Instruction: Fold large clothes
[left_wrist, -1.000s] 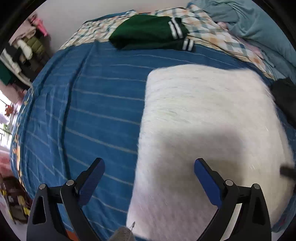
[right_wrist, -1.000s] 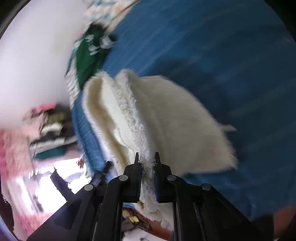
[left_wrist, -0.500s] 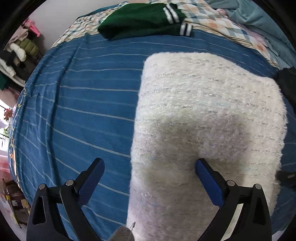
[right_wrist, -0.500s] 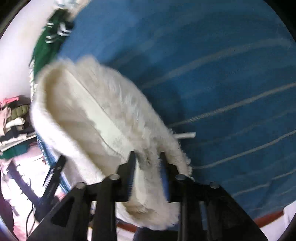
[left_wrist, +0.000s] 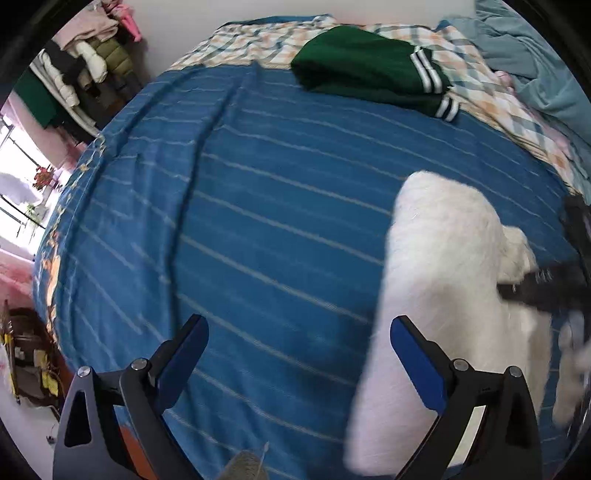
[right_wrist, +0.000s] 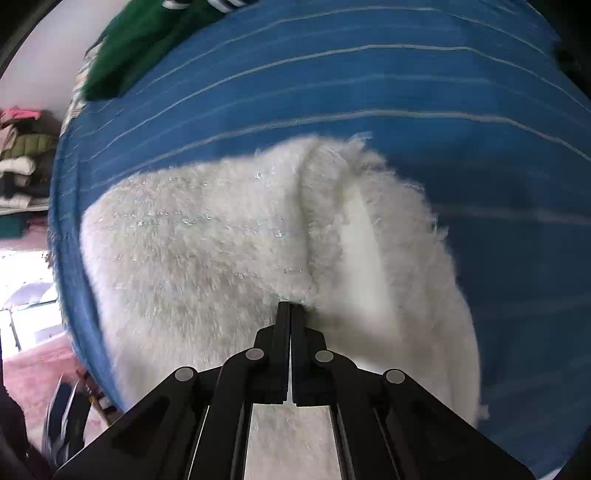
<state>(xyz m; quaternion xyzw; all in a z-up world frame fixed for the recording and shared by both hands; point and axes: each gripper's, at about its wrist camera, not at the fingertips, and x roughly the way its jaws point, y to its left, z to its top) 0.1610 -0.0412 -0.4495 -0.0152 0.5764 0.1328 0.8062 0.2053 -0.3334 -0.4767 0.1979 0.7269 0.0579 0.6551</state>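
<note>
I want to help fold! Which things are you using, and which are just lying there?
Using: fluffy white garment, right gripper pinching it, left gripper open above the blue bedspread.
Lying about: green sweater, checked blanket, hanging clothes.

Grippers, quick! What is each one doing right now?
Left gripper: open, holding nothing, above the blue bedspread.
Right gripper: shut on the white fluffy sweater.
</note>
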